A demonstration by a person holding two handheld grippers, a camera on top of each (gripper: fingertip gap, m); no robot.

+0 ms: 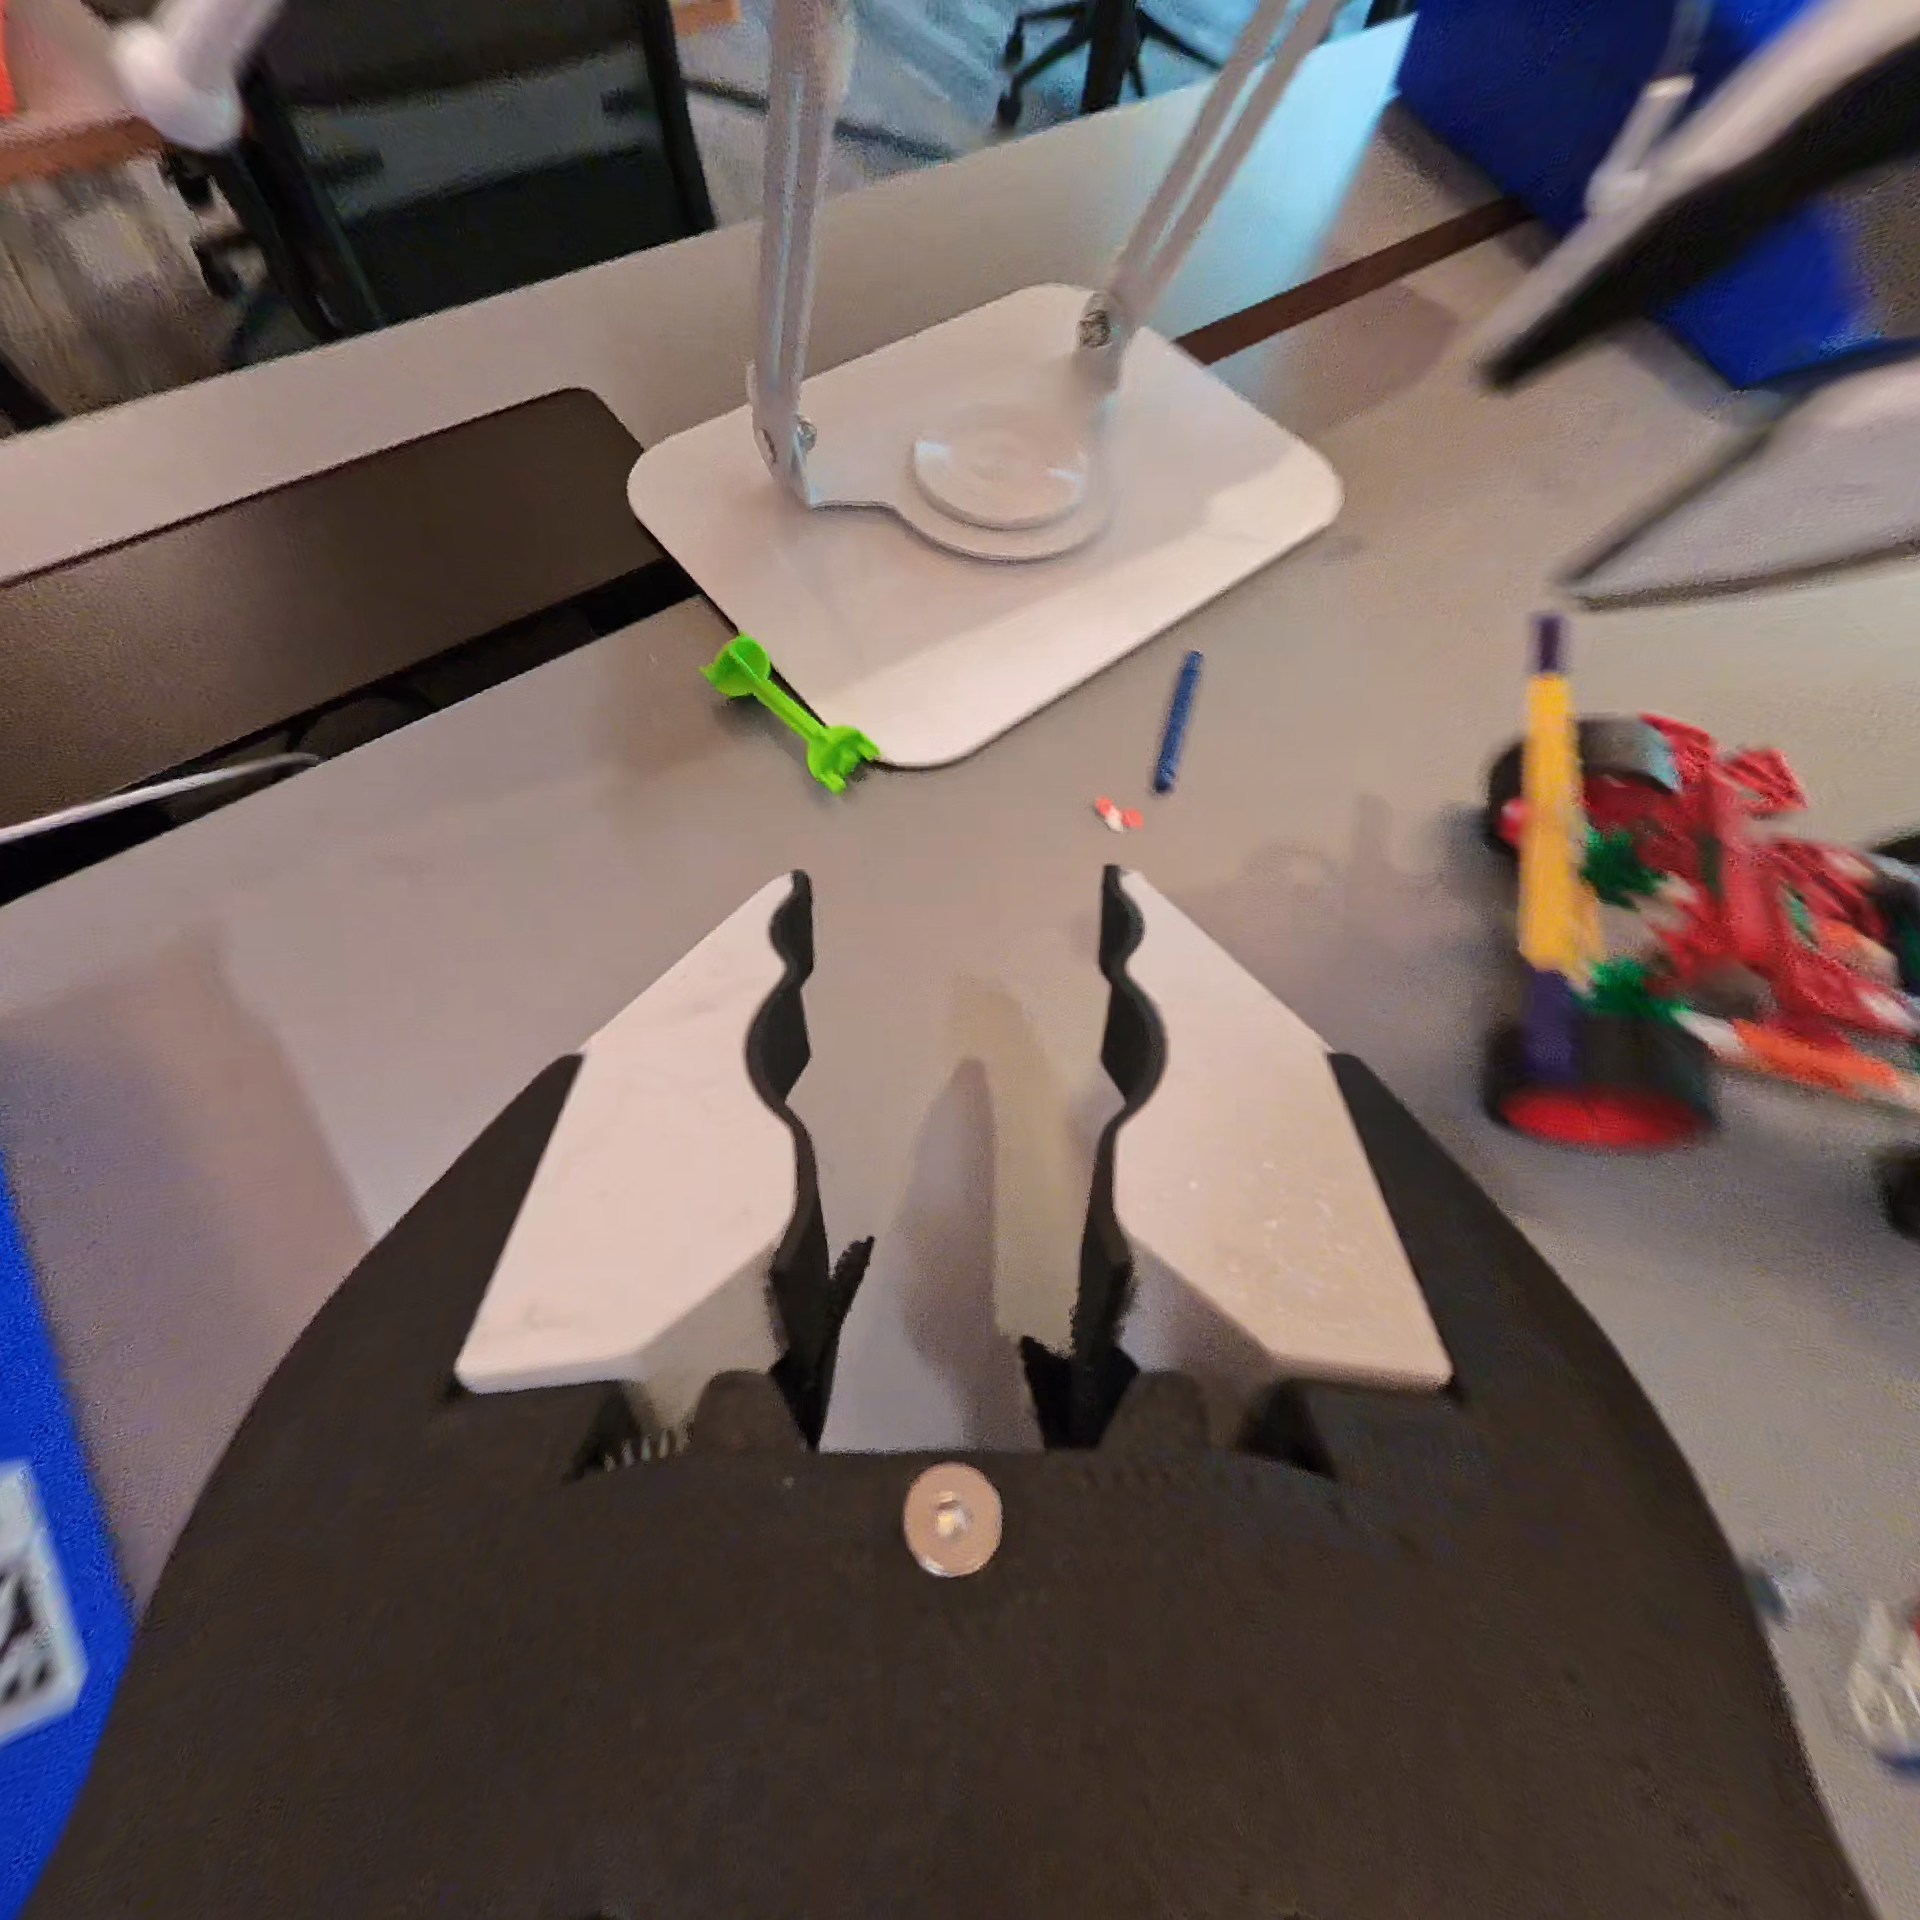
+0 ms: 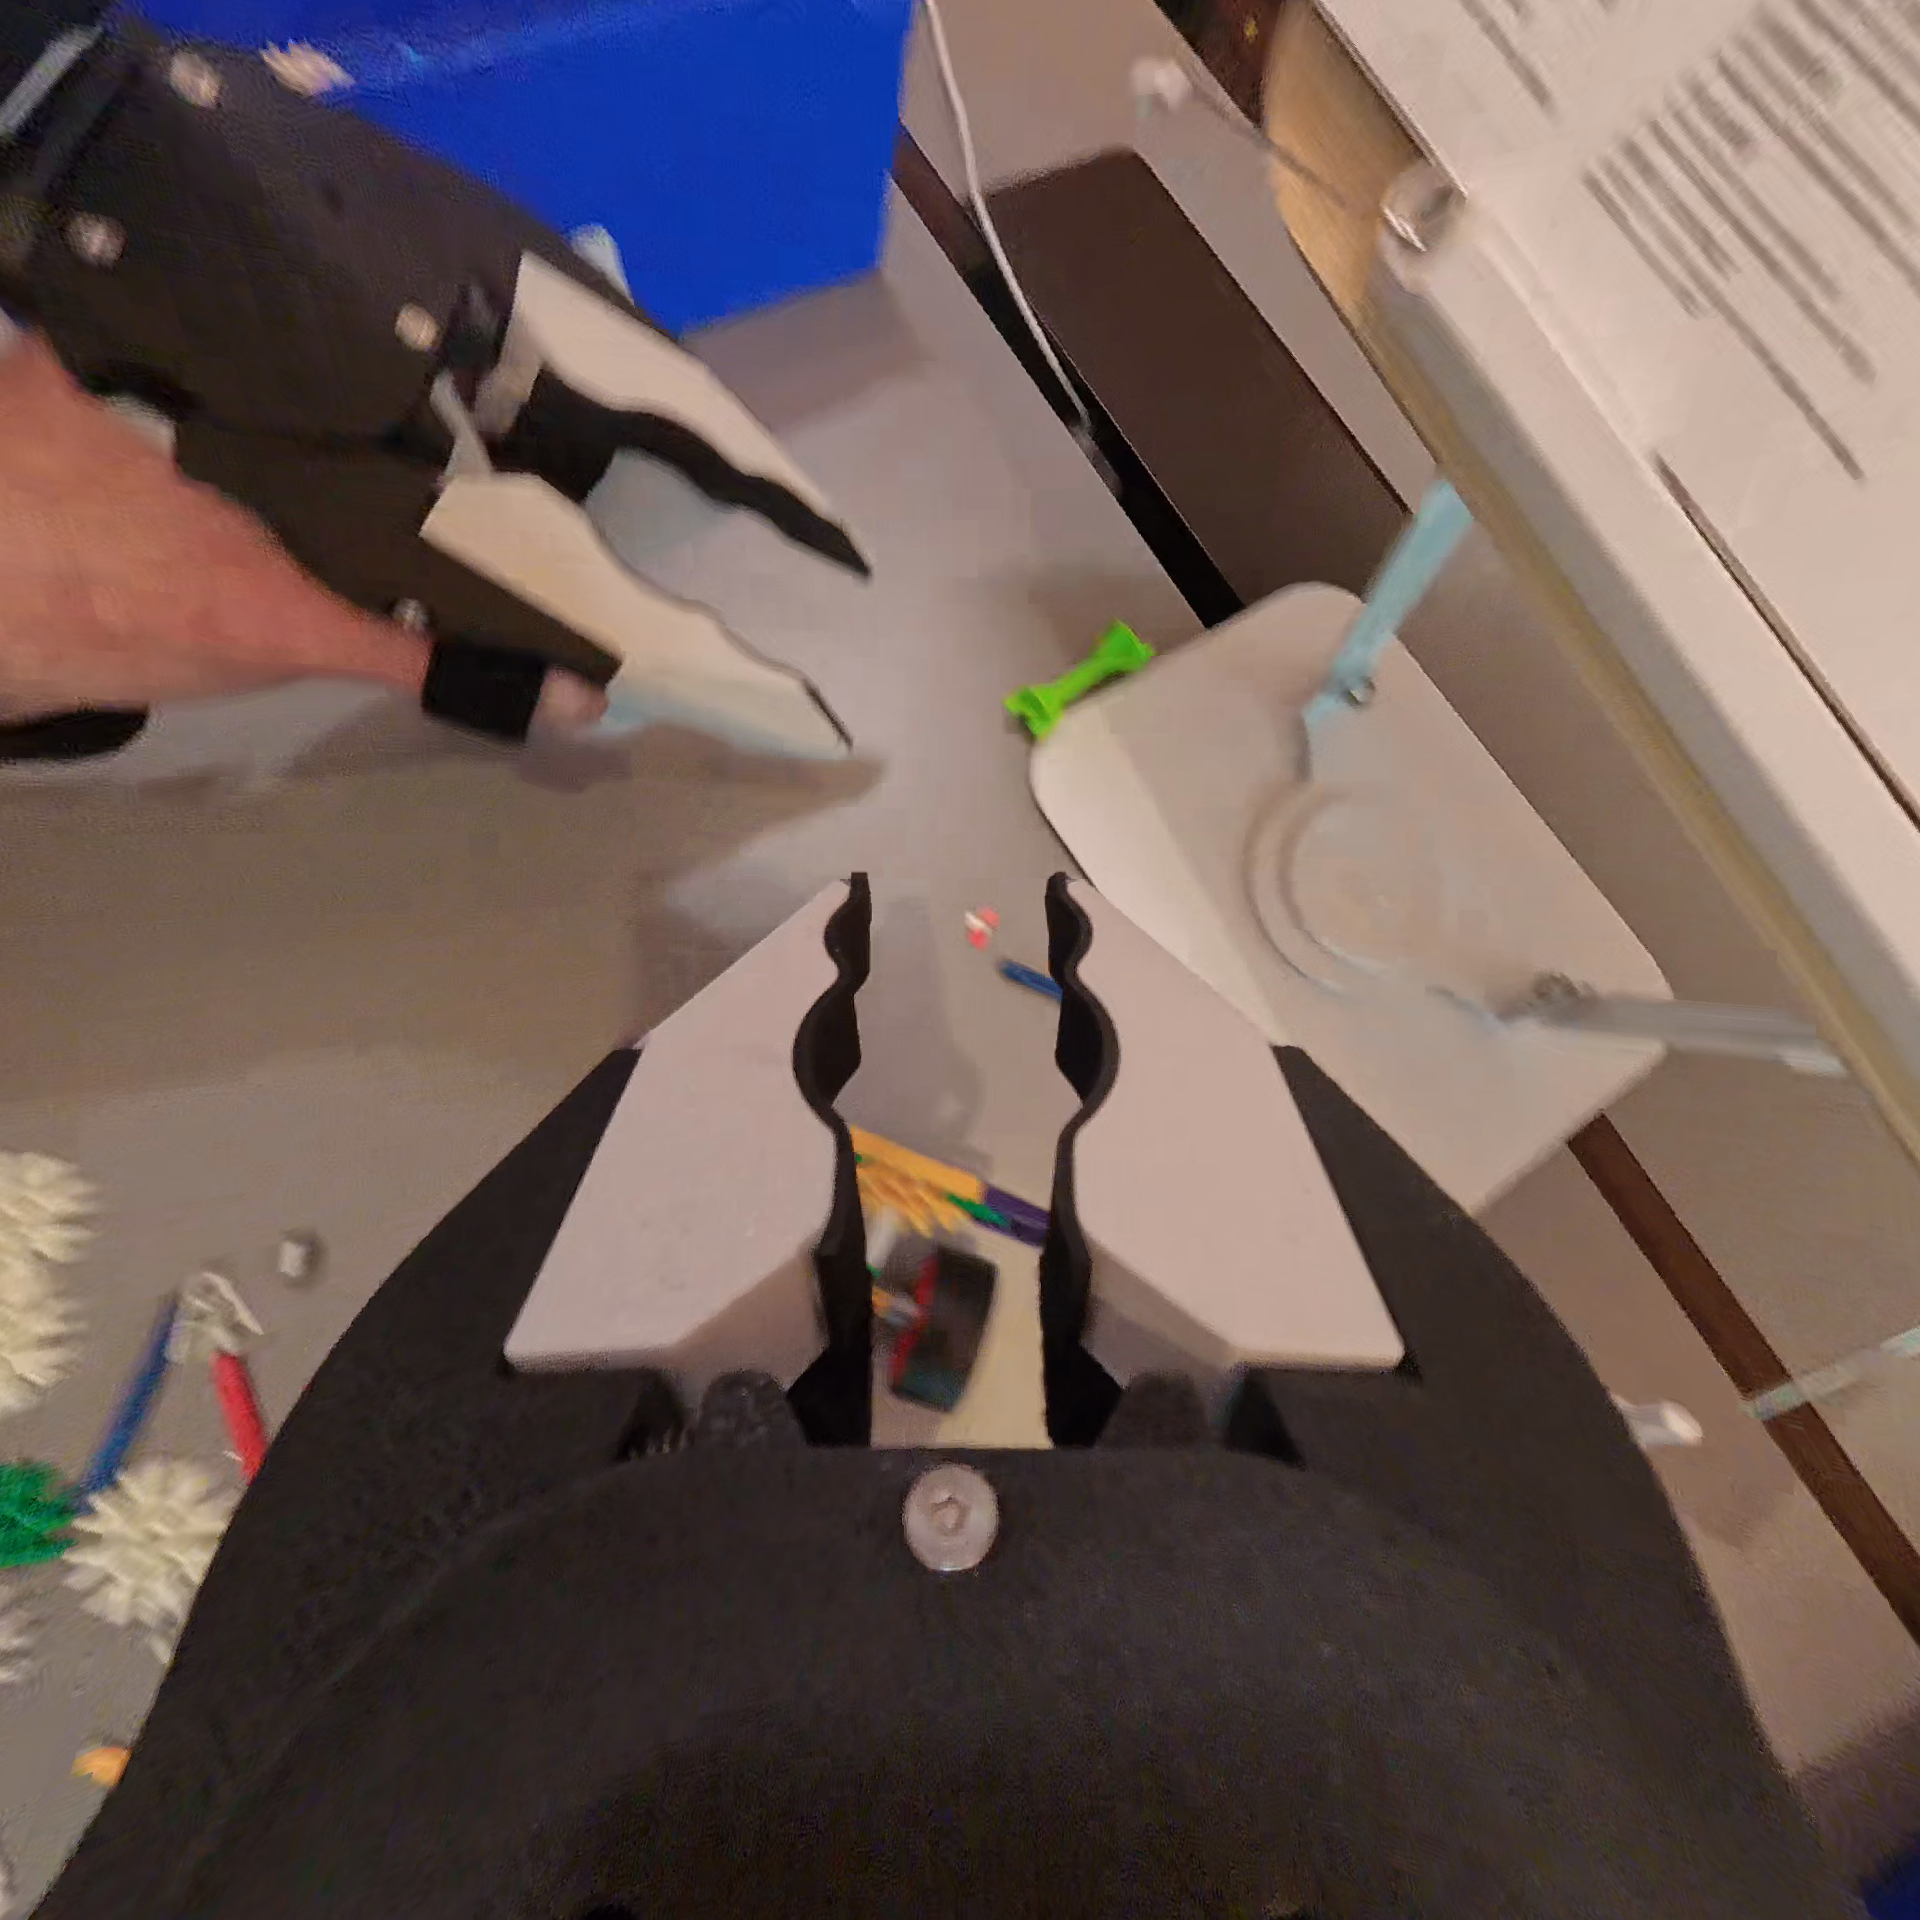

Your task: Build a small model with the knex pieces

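My left gripper (image 1: 956, 878) is open and empty above the grey table (image 1: 416, 935). A bright green rod piece (image 1: 790, 717) lies ahead of it against the corner of a white stand base (image 1: 1143, 540). A thin blue rod (image 1: 1176, 722) and a tiny red and white bit (image 1: 1117, 814) lie just beyond the right fingertip. A red toy car built of rods, with black wheels (image 1: 1704, 914), stands at the right. My right gripper (image 2: 956, 883) is open and empty, above part of that car (image 2: 935, 1278). The red and white bit (image 2: 980, 925) and blue rod (image 2: 1029, 977) show between its fingers. The left gripper (image 2: 847, 655) also shows there, open, held by a hand.
The green piece (image 2: 1075, 681) lies beside the stand base (image 2: 1164, 831), whose metal arms rise to a tilted white sheet (image 2: 1714, 312). White spiky connectors (image 2: 145, 1538), blue and red rods (image 2: 229, 1392) lie at the left. A blue bin (image 2: 644, 135) stands behind. A dark cable slot (image 1: 312, 592) cuts the table.
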